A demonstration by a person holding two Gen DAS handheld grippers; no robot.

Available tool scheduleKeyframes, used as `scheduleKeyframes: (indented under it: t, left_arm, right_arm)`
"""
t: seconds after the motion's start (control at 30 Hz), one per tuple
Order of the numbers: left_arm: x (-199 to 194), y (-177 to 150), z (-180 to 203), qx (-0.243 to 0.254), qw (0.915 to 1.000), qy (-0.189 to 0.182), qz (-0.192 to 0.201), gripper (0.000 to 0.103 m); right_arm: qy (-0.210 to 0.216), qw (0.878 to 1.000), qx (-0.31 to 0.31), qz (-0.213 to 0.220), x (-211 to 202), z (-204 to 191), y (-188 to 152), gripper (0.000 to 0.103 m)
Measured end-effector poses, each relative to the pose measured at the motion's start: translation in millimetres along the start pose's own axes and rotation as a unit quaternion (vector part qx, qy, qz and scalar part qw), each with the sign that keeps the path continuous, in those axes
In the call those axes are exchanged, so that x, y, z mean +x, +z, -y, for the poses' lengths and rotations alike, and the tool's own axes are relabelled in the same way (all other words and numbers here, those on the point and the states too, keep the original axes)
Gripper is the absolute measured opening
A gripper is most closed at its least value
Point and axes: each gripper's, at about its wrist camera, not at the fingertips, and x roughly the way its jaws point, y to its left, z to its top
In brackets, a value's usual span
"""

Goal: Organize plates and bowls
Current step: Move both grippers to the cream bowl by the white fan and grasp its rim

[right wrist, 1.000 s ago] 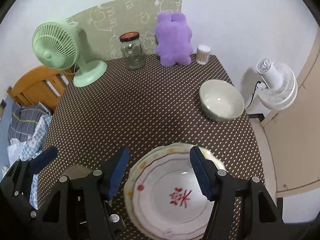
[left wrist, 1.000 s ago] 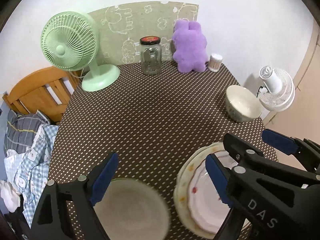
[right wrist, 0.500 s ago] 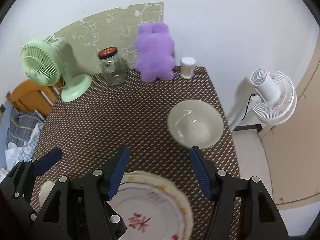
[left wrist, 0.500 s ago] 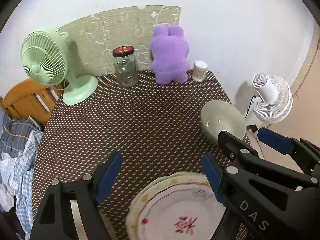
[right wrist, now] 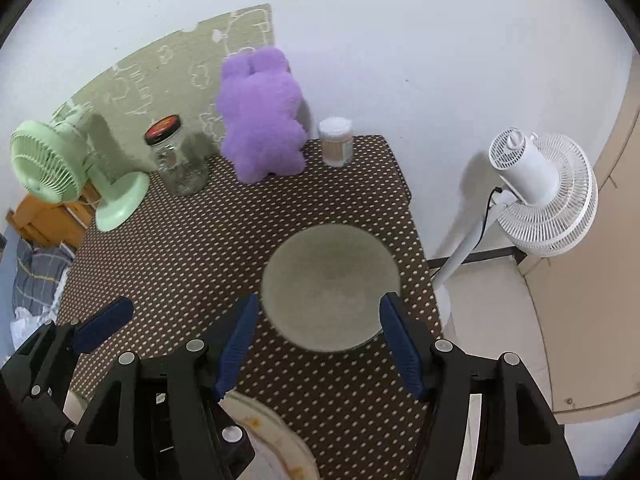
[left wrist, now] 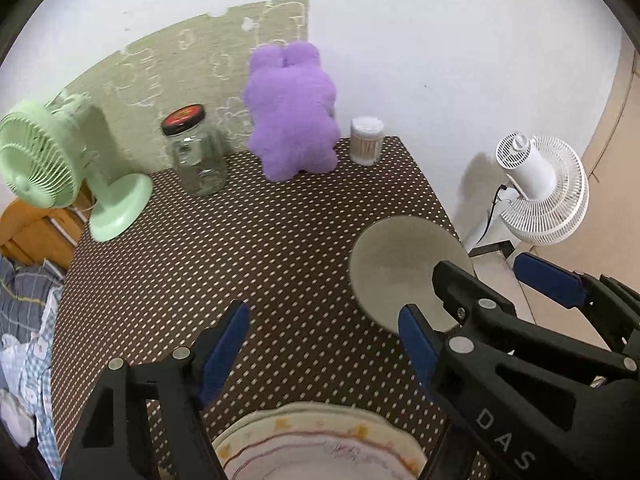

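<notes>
In the left wrist view, the left gripper (left wrist: 324, 344) with black arms and blue pads hangs over a brown tablecloth with white dots (left wrist: 240, 256); its jaws stand apart and are closing, with only cloth between them. Just below the pads, at the bottom edge, lies a stack of cream scalloped plates with yellow stars and red lines (left wrist: 320, 452). To the right sits a pale grey-green round bowl (left wrist: 400, 268), partly covered by the right gripper (left wrist: 484, 280), which reaches over its near-right rim. Along the wall stand a mint green desk fan (left wrist: 60, 168), a glass jar with a black and red lid (left wrist: 196, 152), a purple plush toy (left wrist: 292, 112) and a clear tub of cotton swabs (left wrist: 366, 140); a white floor fan (left wrist: 540, 188) stands beyond the table's edge. In the right wrist view, the right gripper (right wrist: 320, 324) is held wide apart, one blue pad either side of the bowl's (right wrist: 332, 284) near half; whether they touch it I cannot tell. The plate stack (right wrist: 272, 436) shows at the lower left, partly hidden, and the left gripper's (right wrist: 100, 324) blue pad pokes in at the far left.
</notes>
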Motion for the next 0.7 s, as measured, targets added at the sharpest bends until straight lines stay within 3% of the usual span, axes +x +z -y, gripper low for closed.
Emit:
scheduleKeyframes:
  t: [0.3,0.47,0.7]
  left_arm:
    - [40.6,18.0,24.4,0.009,1.0000,0.001,0.000,0.078]
    - [67.2,19.8,36.6,0.001,0.9996,0.018,-0.021,0.067]
    - [95.1,21.3,44.7,0.006,0.9991,0.010,-0.040,0.061]
  right_arm:
    - [-0.023,1.000,0.017,0.001,31.1,30.4,11.1,0.067]
    - [-0.027,0.999,0.035,-0.014,54.3,45.2,13.0,0.066]
    - [-0.033,0.998,0.042,-0.037,85.6,54.0,14.0,0.055]
